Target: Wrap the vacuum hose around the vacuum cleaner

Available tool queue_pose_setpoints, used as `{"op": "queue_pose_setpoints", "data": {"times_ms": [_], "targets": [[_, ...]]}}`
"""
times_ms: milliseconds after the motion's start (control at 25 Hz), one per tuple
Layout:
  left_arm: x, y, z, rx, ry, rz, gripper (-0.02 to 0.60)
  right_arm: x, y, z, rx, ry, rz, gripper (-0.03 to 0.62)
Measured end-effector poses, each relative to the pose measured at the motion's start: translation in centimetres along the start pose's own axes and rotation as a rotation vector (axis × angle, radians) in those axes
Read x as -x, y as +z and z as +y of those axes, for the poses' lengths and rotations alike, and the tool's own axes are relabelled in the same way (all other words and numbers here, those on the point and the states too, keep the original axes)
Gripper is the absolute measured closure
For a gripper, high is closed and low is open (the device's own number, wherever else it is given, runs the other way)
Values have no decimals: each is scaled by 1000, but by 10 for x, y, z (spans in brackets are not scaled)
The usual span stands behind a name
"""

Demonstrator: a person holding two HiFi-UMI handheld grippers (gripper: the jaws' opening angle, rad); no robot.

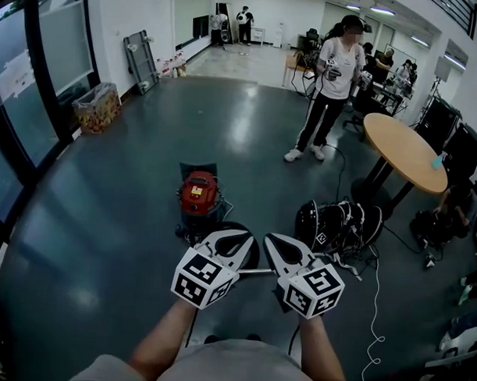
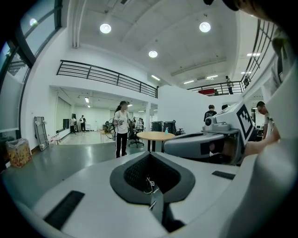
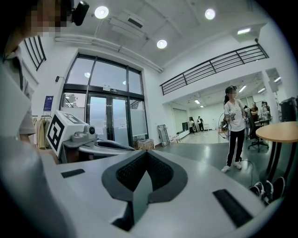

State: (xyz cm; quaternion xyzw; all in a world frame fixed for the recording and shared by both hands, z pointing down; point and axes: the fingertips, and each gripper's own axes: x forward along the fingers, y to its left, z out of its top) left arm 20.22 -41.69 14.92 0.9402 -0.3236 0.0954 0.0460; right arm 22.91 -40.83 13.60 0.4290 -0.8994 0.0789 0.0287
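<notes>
Both pairs of jaws are pressed together, with nothing between them. The left gripper (image 1: 231, 237) and right gripper (image 1: 277, 242) sit side by side, pointing nearly level out over the floor.

The vacuum cleaner (image 1: 199, 194), red and upright, stands on the floor ahead of and below the left fingertips, a little to their left. The left hand is nearer.

The vacuum hose (image 1: 239, 226) is, I judge, the dark loop at the canister's base. It is mostly hidden behind the left gripper, so I can't read its run.

Right of the right fingertips are a pile of black gear (image 1: 339, 224) and a white cable (image 1: 375, 296). A standing person (image 1: 330, 80) and a round table (image 1: 404, 156) are well beyond. The way down to the canister looks unobstructed.
</notes>
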Motion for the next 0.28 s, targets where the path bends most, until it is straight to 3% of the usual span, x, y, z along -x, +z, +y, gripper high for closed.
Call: {"op": "queue_pose_setpoints", "data": {"times_ms": [280], "targets": [[-3,-5,-9,11,-5,-1,575,6,-4,-2,-8,-1,-3,591]]}}
